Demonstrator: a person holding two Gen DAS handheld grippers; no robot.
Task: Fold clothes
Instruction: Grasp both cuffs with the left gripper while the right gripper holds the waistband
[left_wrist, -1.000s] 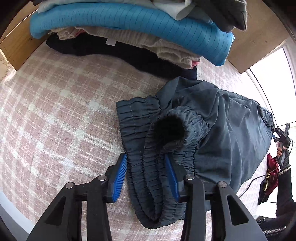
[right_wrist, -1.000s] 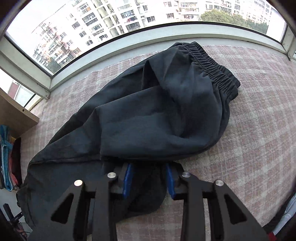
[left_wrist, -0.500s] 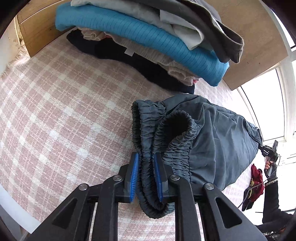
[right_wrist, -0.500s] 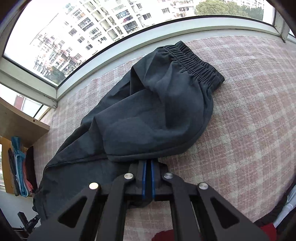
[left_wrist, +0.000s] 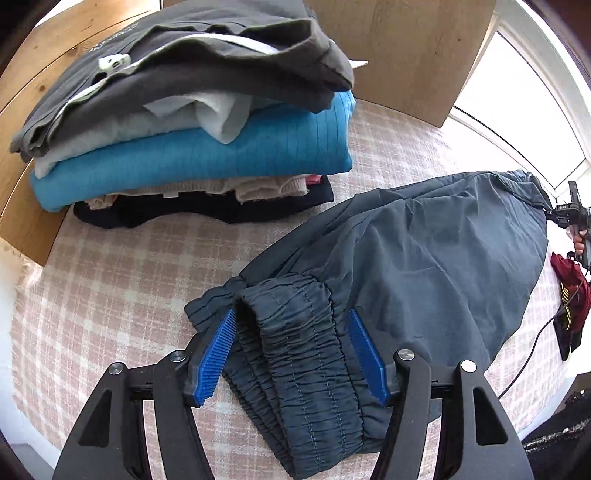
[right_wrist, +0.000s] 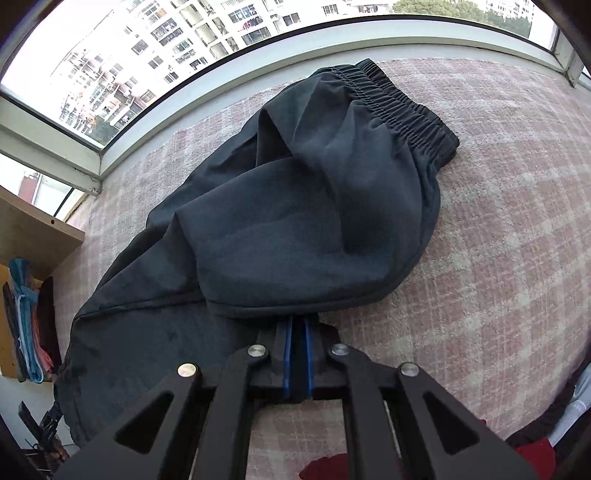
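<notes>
Dark grey trousers (left_wrist: 424, 266) lie across a pink checked blanket (left_wrist: 110, 295). Their gathered leg cuffs (left_wrist: 295, 354) sit between the blue pads of my left gripper (left_wrist: 291, 314); its jaws are opening and the pads stand clear of the cloth. In the right wrist view the trousers (right_wrist: 295, 221) are folded over, with the elastic waistband (right_wrist: 399, 107) at the far end. My right gripper (right_wrist: 297, 323) is shut on the near folded edge, its jaws just starting to ease apart. It also shows far off as the right gripper (left_wrist: 569, 218), holding the cloth.
A stack of folded clothes (left_wrist: 192, 147) with a blue jumper stands against a wooden panel (left_wrist: 399, 48) beyond the cuffs. A red garment (left_wrist: 569, 295) and a cable lie at the right edge. A window ledge (right_wrist: 221, 96) borders the blanket's far side.
My left gripper closed on the cuffs, shifted them, and has now opened again, leaving them lying between its pads. My right gripper closed on the folded edge and stayed in place.
</notes>
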